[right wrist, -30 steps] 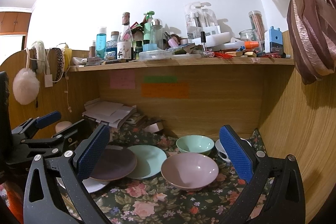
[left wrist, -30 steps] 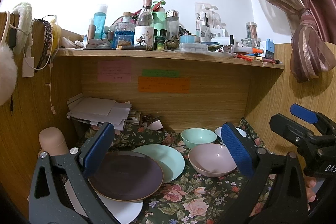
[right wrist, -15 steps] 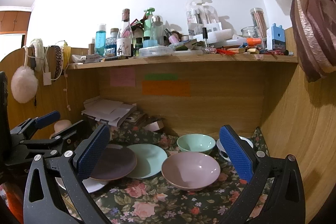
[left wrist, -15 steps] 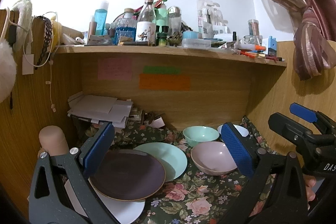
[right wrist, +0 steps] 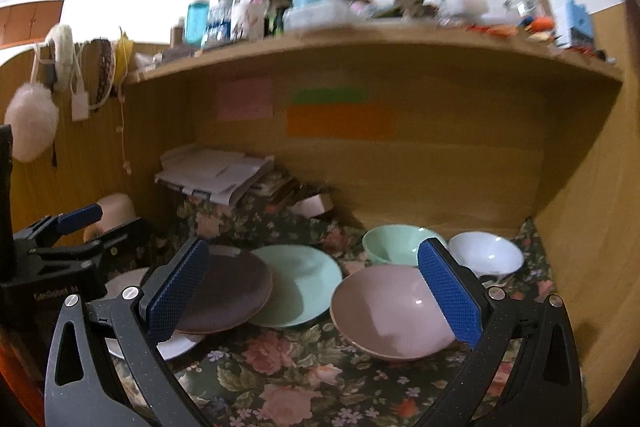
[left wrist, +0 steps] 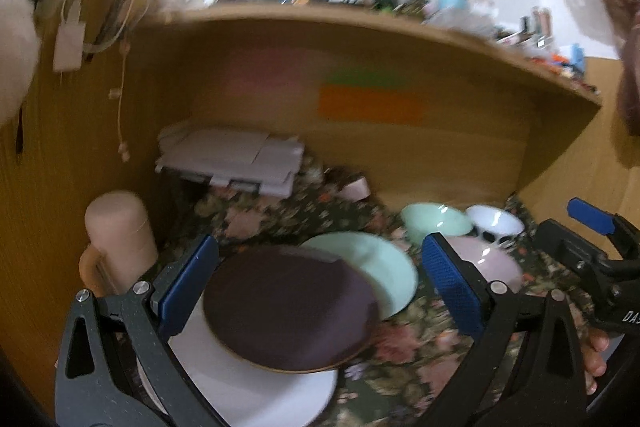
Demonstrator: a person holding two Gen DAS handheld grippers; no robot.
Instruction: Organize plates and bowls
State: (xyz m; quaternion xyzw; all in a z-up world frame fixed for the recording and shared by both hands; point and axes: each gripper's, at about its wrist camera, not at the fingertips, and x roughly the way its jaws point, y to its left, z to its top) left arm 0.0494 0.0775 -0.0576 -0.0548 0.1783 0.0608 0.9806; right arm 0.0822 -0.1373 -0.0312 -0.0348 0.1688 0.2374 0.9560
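Note:
A dark purple plate [left wrist: 288, 307] [right wrist: 232, 287] lies on a white plate [left wrist: 256, 379] [right wrist: 172, 345] and overlaps a mint plate [left wrist: 380, 271] [right wrist: 304, 283]. To the right are a pink bowl [right wrist: 392, 311] [left wrist: 488, 263], a mint bowl [right wrist: 396, 243] [left wrist: 436, 223] and a white bowl [right wrist: 484, 255] [left wrist: 496, 223]. My left gripper [left wrist: 320, 283] is open, hovering just above the purple plate. My right gripper [right wrist: 316, 291] is open, with the pink bowl beside its right finger. Each gripper shows in the other's view, at the edge.
A floral cloth [right wrist: 280, 379] covers the desk inside a wooden alcove. A stack of papers [right wrist: 212, 171] sits at the back left and a pink cylinder [left wrist: 120, 239] at the left wall. A cluttered shelf [right wrist: 360, 39] hangs overhead. A wooden side panel [right wrist: 592, 267] closes the right.
Both grippers have tilted downward and moved closer to the dishes, which now look larger. The frames are blurred by the motion. The dishes have not moved.

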